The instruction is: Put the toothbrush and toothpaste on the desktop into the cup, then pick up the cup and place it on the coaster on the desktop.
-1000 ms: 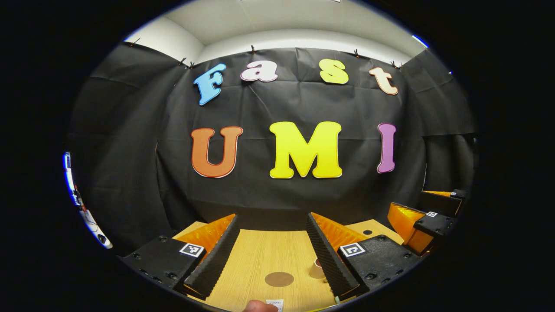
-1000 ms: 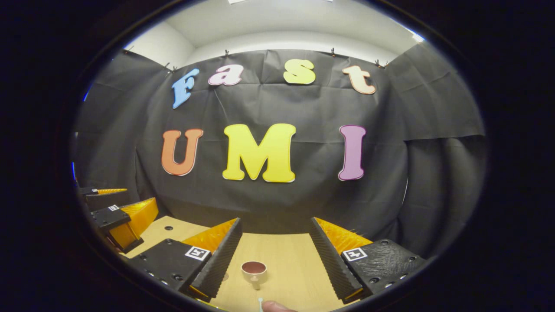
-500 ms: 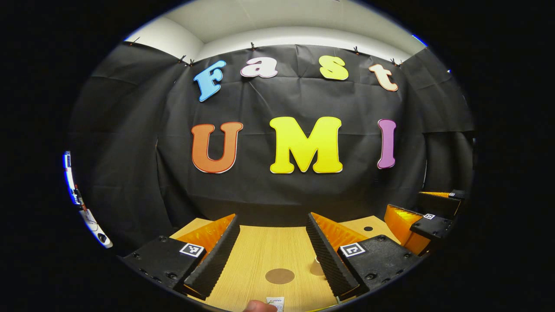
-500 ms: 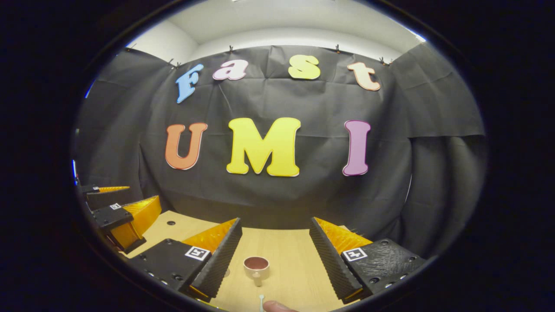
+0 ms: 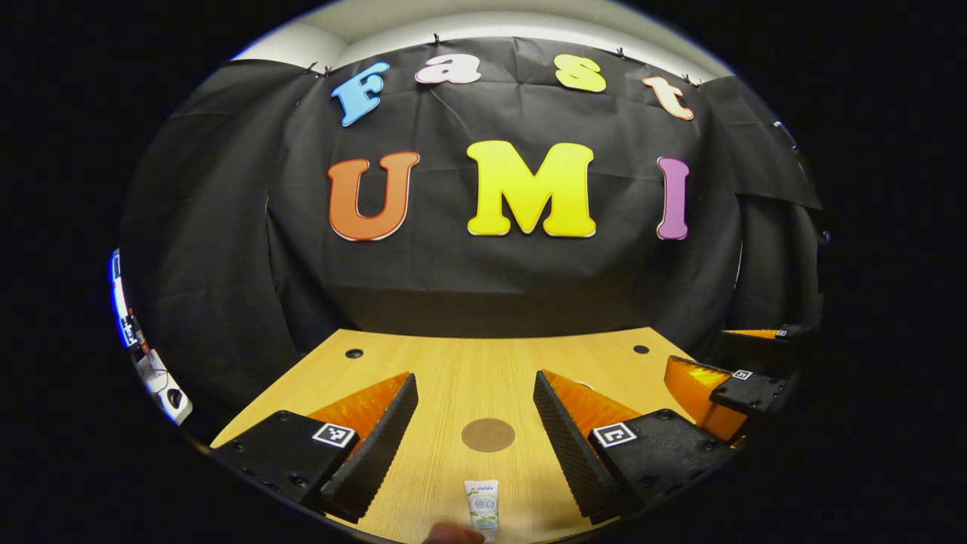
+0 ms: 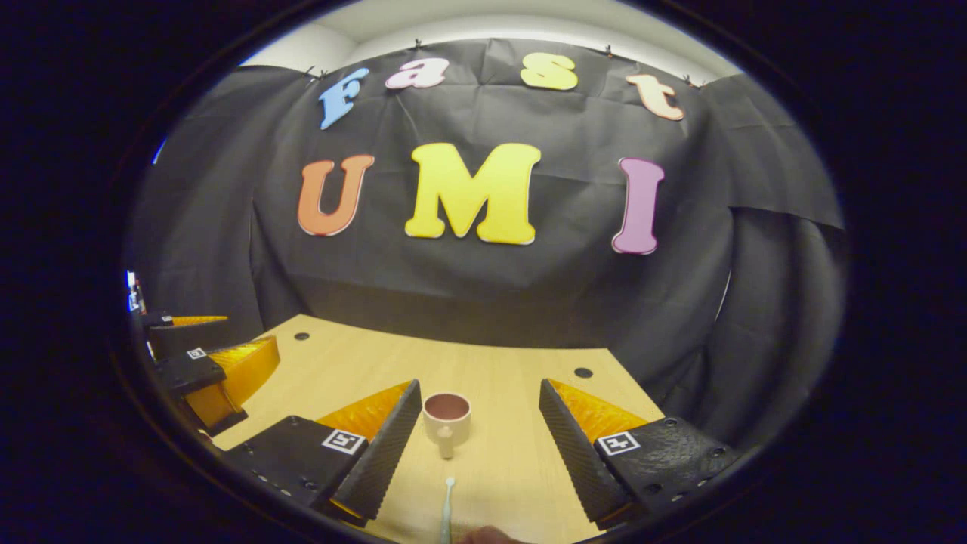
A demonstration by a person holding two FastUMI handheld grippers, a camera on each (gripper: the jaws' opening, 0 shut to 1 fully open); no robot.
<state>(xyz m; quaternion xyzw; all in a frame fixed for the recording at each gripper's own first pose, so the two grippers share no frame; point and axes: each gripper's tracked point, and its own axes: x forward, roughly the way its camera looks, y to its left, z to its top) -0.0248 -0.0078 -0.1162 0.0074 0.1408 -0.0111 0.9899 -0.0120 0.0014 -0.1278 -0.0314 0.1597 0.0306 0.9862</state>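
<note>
I've tipped both claws down, bringing more desktop (image 5: 423, 355) into view. Left gripper (image 5: 474, 431) gapes empty over toothpaste (image 5: 482, 508), coaster (image 5: 488, 435) beyond; right gripper (image 6: 480, 438), wide and empty, frames toothbrush (image 6: 447, 506) and cup (image 6: 446, 414). Pickup comes next.

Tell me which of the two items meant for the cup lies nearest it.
The toothbrush: in the right gripper view it lies just before the cup, in line with its handle. The toothpaste lies by the coaster.
</note>
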